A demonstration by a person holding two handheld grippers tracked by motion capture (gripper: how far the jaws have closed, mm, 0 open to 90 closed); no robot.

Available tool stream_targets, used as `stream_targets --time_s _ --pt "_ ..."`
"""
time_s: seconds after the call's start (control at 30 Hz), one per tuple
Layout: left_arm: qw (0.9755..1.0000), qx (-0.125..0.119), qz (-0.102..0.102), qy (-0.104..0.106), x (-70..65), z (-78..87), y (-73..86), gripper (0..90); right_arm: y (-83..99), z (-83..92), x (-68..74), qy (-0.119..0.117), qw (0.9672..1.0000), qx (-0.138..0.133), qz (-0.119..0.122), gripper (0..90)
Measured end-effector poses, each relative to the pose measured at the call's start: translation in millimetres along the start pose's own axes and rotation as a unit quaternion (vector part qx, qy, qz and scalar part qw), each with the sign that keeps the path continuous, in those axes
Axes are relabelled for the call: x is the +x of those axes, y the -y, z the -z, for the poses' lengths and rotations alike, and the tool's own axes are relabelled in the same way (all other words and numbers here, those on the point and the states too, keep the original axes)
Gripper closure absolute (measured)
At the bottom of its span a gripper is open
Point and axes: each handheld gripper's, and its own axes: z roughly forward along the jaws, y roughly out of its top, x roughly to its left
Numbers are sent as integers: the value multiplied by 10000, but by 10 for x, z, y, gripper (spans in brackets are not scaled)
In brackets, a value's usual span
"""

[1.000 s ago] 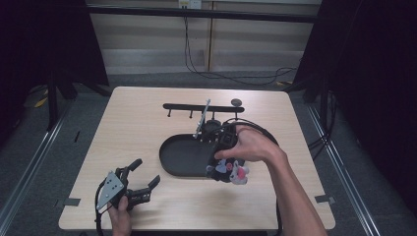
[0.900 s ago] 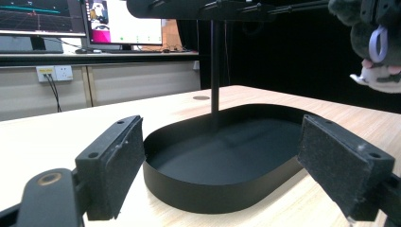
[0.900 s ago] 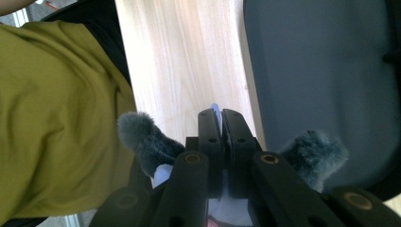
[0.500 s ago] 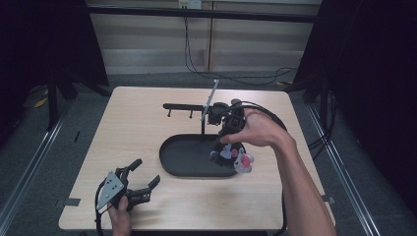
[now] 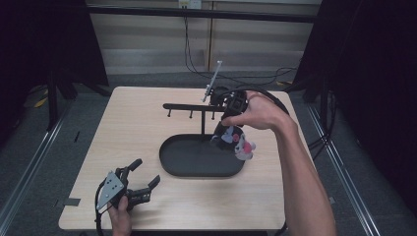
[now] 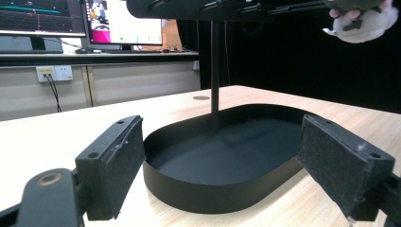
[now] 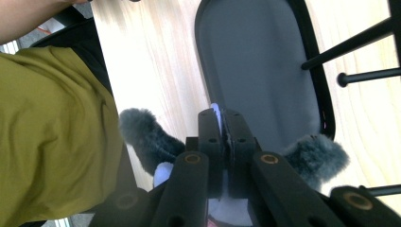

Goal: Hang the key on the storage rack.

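Observation:
A grey and white plush toy [image 5: 237,143] with pink patches hangs in the air over the right end of the black oval tray [image 5: 196,173], just under the rack's hook bar [image 5: 189,107]. My right gripper [image 5: 227,132] points down and is shut on it. In the right gripper view the jaws [image 7: 224,126] pinch a strip of the plush toy [image 7: 144,137] between them, with grey fur to both sides. My left gripper [image 5: 146,171] rests open near the front left of the table. Its pads [image 6: 116,163] face the tray [image 6: 203,194], nothing between them. The plush toy [image 6: 364,23] shows at the upper right.
The rack's post [image 6: 215,71] rises from the tray's far side, and its pegs [image 7: 364,75] stick out near the plush. A cable loops behind the right hand. An olive-green garment [image 7: 52,132] covers the left of the right gripper view. Bare wood lies left of the tray.
The right hand has risen from the tray and moved farther back toward the hook bar, carrying the plush toy. The left gripper has stayed still.

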Motion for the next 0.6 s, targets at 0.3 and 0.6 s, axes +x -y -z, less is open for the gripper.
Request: stream_targets --time_s 0.3,0.6 --pt "10000 4 -17 23 3 0 -1 154 -138 33 -51 191 9996 195 123 875" --pt "10000 -43 1 18 -1 -3 3 154 -319 155 -202 250 9989 393 4 875"
